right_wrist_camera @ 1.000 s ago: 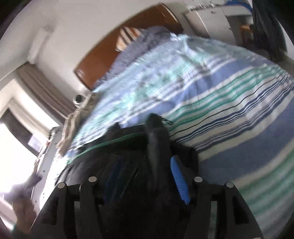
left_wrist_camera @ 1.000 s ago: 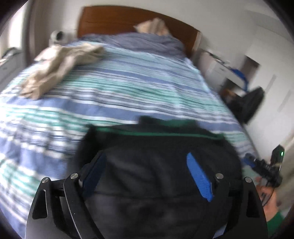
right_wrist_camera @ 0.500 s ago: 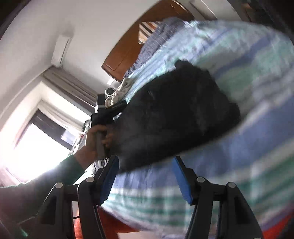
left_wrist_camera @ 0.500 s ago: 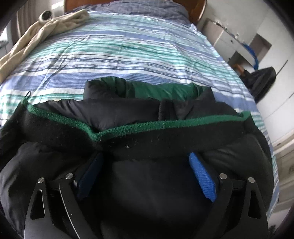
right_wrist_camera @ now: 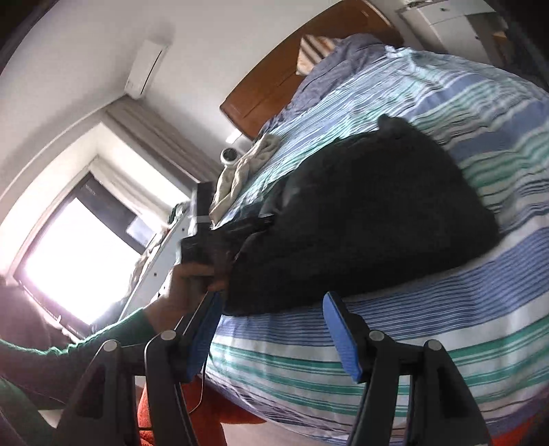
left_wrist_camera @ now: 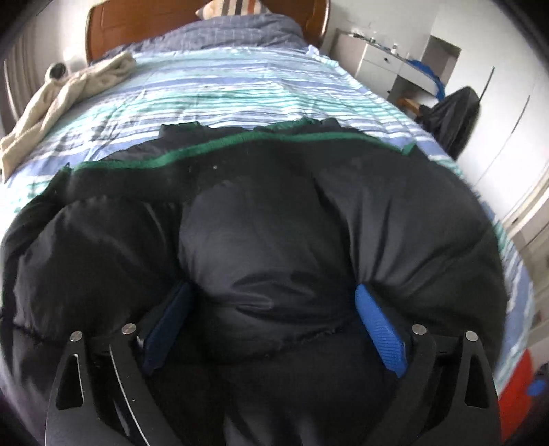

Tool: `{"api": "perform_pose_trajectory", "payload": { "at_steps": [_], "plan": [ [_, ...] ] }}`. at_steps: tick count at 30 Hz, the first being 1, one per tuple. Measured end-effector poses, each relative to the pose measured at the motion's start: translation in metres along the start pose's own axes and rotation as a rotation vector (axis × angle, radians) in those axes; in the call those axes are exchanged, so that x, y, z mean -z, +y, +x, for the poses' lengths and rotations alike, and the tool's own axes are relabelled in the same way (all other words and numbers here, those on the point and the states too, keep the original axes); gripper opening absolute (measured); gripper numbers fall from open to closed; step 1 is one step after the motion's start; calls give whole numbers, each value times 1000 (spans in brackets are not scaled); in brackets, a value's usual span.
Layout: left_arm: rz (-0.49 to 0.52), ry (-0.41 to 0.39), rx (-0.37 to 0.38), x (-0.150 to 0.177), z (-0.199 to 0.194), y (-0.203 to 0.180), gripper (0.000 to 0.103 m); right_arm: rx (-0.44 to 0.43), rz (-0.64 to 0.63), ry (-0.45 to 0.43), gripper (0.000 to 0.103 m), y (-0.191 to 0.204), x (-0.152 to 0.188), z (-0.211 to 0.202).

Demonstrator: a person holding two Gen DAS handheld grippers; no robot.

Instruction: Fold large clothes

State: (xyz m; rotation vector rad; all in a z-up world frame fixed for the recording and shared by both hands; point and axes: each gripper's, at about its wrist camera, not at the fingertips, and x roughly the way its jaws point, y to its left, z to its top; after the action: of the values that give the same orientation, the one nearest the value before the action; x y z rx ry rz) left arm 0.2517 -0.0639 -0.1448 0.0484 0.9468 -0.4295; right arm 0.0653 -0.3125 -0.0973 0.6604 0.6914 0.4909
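A black puffer jacket (left_wrist_camera: 274,212) with a green trim lies bunched on the striped bed (left_wrist_camera: 240,89). My left gripper (left_wrist_camera: 272,302) has its blue pads wide apart with a thick fold of the jacket bulging between them. In the right wrist view the jacket (right_wrist_camera: 370,212) lies as a dark heap near the bed's edge. My right gripper (right_wrist_camera: 271,305) is open and empty, just off the jacket's near edge, above the bed (right_wrist_camera: 411,326). The left hand and its gripper (right_wrist_camera: 199,254) show at the jacket's left end.
A beige garment (left_wrist_camera: 65,99) lies at the bed's far left. A wooden headboard (left_wrist_camera: 144,20) and a pillow are at the far end. A white dresser (left_wrist_camera: 384,65) and a dark chair (left_wrist_camera: 453,116) stand to the right. A bright window (right_wrist_camera: 75,260) is on the left.
My right gripper let go of the jacket and pulled back off it. My left gripper laid the jacket down on the bed; the green trim now lies farther away.
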Motion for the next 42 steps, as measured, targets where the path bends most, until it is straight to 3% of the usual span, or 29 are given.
{"api": "perform_pose_trajectory", "payload": {
  "at_steps": [6, 10, 17, 21, 24, 28, 33, 37, 39, 42],
  "plan": [
    [-12, 23, 1, 1, -15, -2, 93, -2, -14, 8, 64, 15, 14, -4],
    [25, -3, 21, 25, -42, -15, 94, 4, -21, -2, 64, 17, 20, -13],
    [46, -19, -27, 42, -19, -18, 96, 11, -52, 32, 64, 23, 21, -2],
    [36, -4, -41, 42, -28, -21, 93, 18, -79, 24, 64, 31, 24, -5],
    [42, -11, 4, 53, -53, -28, 92, 23, -59, 19, 64, 26, 25, -8],
    [110, -29, -43, 74, -56, -38, 92, 26, -43, 37, 64, 19, 27, -3],
    [113, -45, -61, 80, -40, -38, 93, 36, -69, 62, 64, 23, 25, 6],
    [107, -26, -59, 81, -58, -43, 92, 51, -67, 42, 64, 22, 25, -2],
    [137, -30, -56, 91, -67, -47, 92, 54, -50, 34, 64, 17, 26, -6],
    [217, -38, -122, 106, -57, -57, 94, 62, -21, 49, 64, 7, 29, -2]
  ]
}}
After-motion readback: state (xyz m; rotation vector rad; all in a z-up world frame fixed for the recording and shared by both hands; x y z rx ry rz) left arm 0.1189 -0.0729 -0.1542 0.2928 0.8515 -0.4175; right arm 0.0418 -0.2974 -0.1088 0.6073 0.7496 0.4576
